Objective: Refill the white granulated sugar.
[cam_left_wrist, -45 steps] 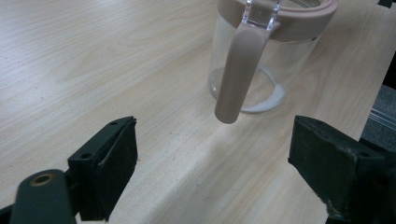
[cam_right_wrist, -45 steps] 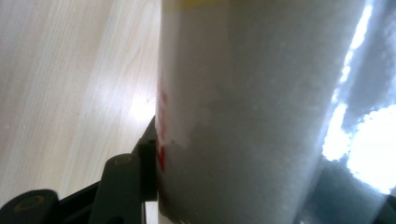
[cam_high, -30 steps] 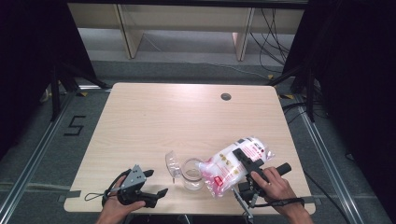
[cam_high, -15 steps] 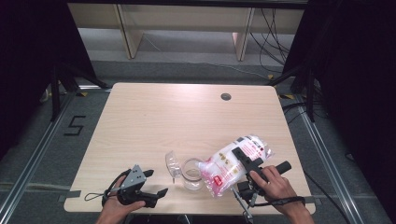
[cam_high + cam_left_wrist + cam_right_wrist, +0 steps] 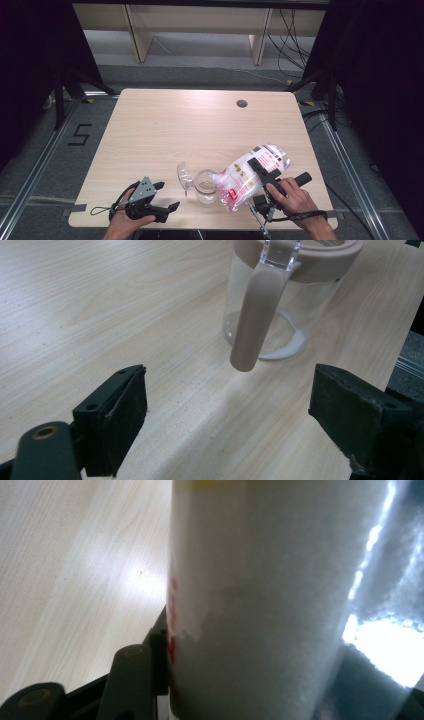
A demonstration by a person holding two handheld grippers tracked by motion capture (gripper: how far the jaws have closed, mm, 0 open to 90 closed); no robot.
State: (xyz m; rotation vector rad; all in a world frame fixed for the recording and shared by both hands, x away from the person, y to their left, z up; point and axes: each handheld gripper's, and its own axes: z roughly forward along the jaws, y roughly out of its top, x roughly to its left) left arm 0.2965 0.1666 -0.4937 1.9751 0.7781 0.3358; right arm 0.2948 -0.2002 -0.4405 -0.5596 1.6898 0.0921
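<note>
A clear glass jar (image 5: 205, 185) with a tan rim stands near the table's front edge; its clear lid (image 5: 184, 176) is flipped open to the left. A tan latch (image 5: 255, 315) hangs down its side, and a little white powder lies on its bottom. A clear bag of white grains (image 5: 250, 176) with red print is tilted, its lower end over the jar's mouth. My right gripper (image 5: 260, 170) is shut on this bag (image 5: 260, 600). My left gripper (image 5: 167, 196) rests open on the table left of the jar, jaws wide and empty (image 5: 227, 422).
The light wooden table (image 5: 165, 130) has a round cable hole (image 5: 242, 103) at its far right. Dark floor with rails surrounds it, and a shelf unit (image 5: 200, 30) stands behind. Black curtains hang at both sides.
</note>
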